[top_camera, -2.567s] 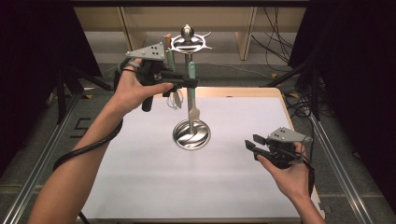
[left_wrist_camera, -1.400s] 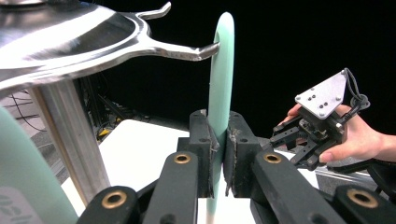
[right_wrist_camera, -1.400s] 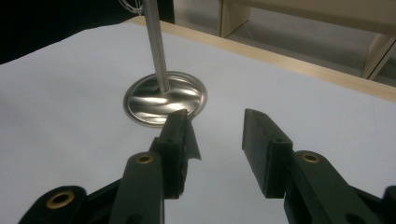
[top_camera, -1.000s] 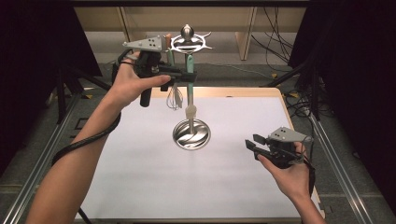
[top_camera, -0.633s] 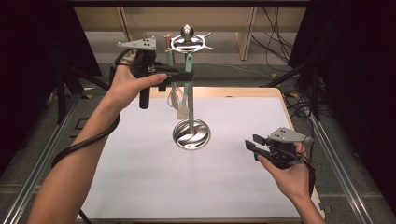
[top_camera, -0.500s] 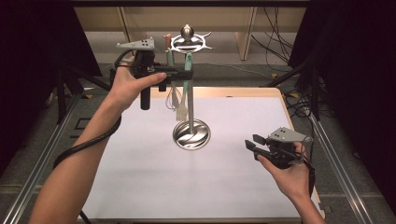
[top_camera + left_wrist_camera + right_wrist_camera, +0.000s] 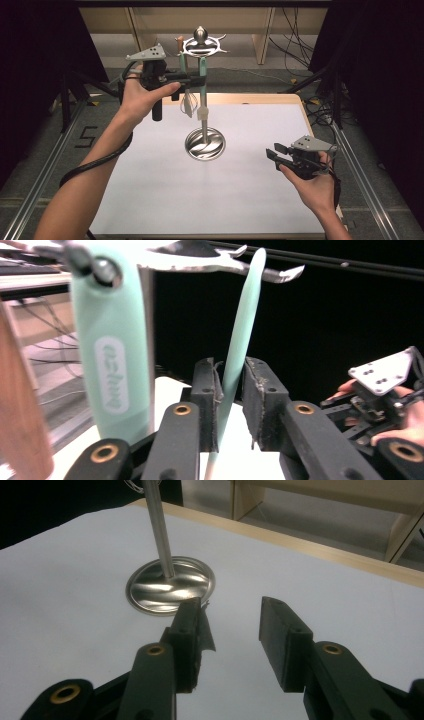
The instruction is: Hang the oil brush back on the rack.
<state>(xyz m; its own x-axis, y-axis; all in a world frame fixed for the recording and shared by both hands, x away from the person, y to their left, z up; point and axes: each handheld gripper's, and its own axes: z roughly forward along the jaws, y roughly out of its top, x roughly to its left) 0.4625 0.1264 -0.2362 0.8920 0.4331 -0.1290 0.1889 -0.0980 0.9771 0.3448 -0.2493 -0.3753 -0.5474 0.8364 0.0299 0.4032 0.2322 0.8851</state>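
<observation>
Stand: one metal utensil stand [image 7: 204, 143], table centre.
Mint handles: two; slim handle [image 7: 239, 335] hangs at twelve o'clock between left gripper [image 7: 229, 390] jaws, which have just been opening, pads loosening.
Right gripper [image 7: 277, 152]: four o'clock, jaws apart, empty.

Open sheet on every side, with one stand rising at the far middle

The white table sheet [image 7: 165, 200] lies bare across the near half and down both sides, giving free passage there. The metal stand [image 7: 204, 117] blocks the far centre, its round base [image 7: 205, 144] on the sheet and its hook ring [image 7: 201, 46] overhead. Mint-handled utensils [image 7: 202, 82] and a whisk [image 7: 188, 102] hang just left of the pole, crowding that side; the right side is open.
</observation>
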